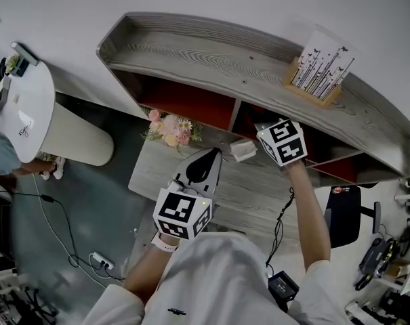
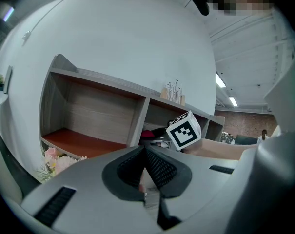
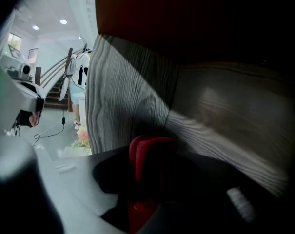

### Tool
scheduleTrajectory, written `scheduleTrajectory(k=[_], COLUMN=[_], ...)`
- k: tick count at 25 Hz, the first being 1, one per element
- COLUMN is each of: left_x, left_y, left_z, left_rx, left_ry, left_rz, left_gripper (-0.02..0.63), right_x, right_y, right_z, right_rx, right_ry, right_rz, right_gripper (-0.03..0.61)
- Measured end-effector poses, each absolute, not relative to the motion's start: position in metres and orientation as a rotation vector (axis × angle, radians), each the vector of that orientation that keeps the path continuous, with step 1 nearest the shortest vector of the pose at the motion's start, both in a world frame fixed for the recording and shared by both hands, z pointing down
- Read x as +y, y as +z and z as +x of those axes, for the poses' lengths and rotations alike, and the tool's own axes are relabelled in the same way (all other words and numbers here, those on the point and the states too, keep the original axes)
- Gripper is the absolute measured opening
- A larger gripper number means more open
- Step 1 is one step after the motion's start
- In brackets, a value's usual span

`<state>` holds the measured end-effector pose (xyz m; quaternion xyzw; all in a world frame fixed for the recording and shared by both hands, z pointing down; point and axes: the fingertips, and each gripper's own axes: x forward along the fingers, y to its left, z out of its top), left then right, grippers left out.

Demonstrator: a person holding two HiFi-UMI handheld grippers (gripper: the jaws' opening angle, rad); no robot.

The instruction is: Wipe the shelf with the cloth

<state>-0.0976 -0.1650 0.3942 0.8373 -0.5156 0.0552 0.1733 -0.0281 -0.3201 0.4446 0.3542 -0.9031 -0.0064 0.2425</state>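
The grey wood-grain shelf [image 1: 211,56] has red-floored compartments [image 2: 81,140]. My right gripper [image 3: 149,152] reaches into the compartment right of the divider [image 1: 233,117], and its marker cube [image 1: 282,141] shows at the opening. It is shut on a red cloth [image 3: 148,155], close to the wood-grain side wall [image 3: 123,96]. The cloth does not show in the head view. My left gripper [image 1: 208,154] hovers over the desk in front of the shelf, pointing at it. Its jaws [image 2: 144,152] are shut with nothing between them.
On top of the shelf stands a wooden holder with white cards [image 1: 320,70]. On the grey desk [image 1: 259,195] below lie pink flowers [image 1: 169,128] and a small white box [image 1: 243,149]. There is a round white table [image 1: 28,110] at left and a black chair [image 1: 343,215] at right.
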Motion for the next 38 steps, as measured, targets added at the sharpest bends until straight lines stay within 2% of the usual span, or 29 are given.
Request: scheduleTrajectory(k=[2,4,10,13,15,18,38], left_x=[-0.165,-0.165,-0.166,-0.168,-0.170,-0.169,-0.150], left_y=[0.396,0.398,0.402,0.402,0.400,0.396,0.398], left_z=[-0.099,-0.099,-0.102,-0.099,-0.098,-0.100,-0.069], left_rx=[-1.466,-1.465,-1.464,-1.457,-1.458,-1.464,-1.325], left_ry=[0.166,0.173,0.172,0.173,0.168,0.158,0.148], left_rz=[2.370,2.371,2.357,2.363,2.367,2.371,2.429], left_gripper=[0.006,0.006,0.006,0.006,0.006,0.006,0.006], right_x=[-0.321,-0.318,-0.318,-0.319,-0.321,-0.326,-0.308], right_y=[0.454,0.464,0.486,0.490,0.492,0.493,0.492], right_z=[-0.027,-0.025,-0.022,-0.023,-0.019,-0.009,0.140], right_rx=[-2.419,-2.367,-2.284,-2.267,-2.251,-2.232,-1.903], right_ry=[-0.032,-0.033,-0.035,-0.019,-0.007,0.039,0.320], right_rz=[0.916,0.851,0.791,0.762,0.772,0.848,1.475], right_gripper=[0.146,0.194,0.229,0.211,0.155,0.140,0.132])
